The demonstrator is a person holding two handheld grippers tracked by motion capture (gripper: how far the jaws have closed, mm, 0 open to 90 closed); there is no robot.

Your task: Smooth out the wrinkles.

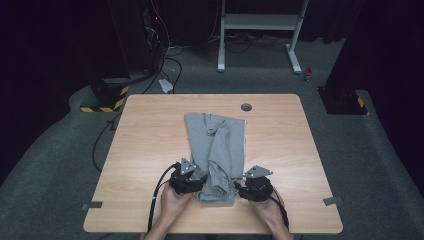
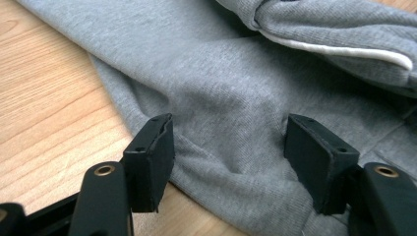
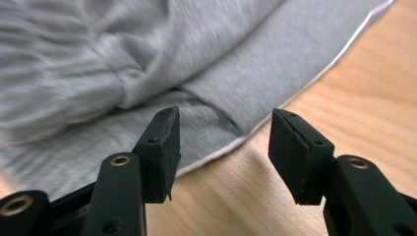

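**Both jaws parted at the garment's near hem**

Nearest the camera, the left hand-held gripper (image 1: pixel 192 181) and right hand-held gripper (image 1: pixel 245 189) stand released at 7 and 5 o'clock of a soft, ribbed grey garment (image 1: pixel 216 150), lying rumpled mid-worktop (image 1: pixel 145 150). Folding looks under way; next, each likely needs to pinch a near corner.

Grey garment (image 1: pixel 216 150) on wooden table (image 1: pixel 145 145), left gripper (image 1: pixel 199 184) and right gripper (image 1: pixel 239 189) flanking its near end.

Your light wood-grain surface (image 1: pixel 145 165), with a round grey grommet (image 1: pixel 246 107) near its far edge, carries a crumpled grey sweatshirt-knit garment (image 1: pixel 216 150) lying lengthwise down its middle, reaching almost to your near edge.
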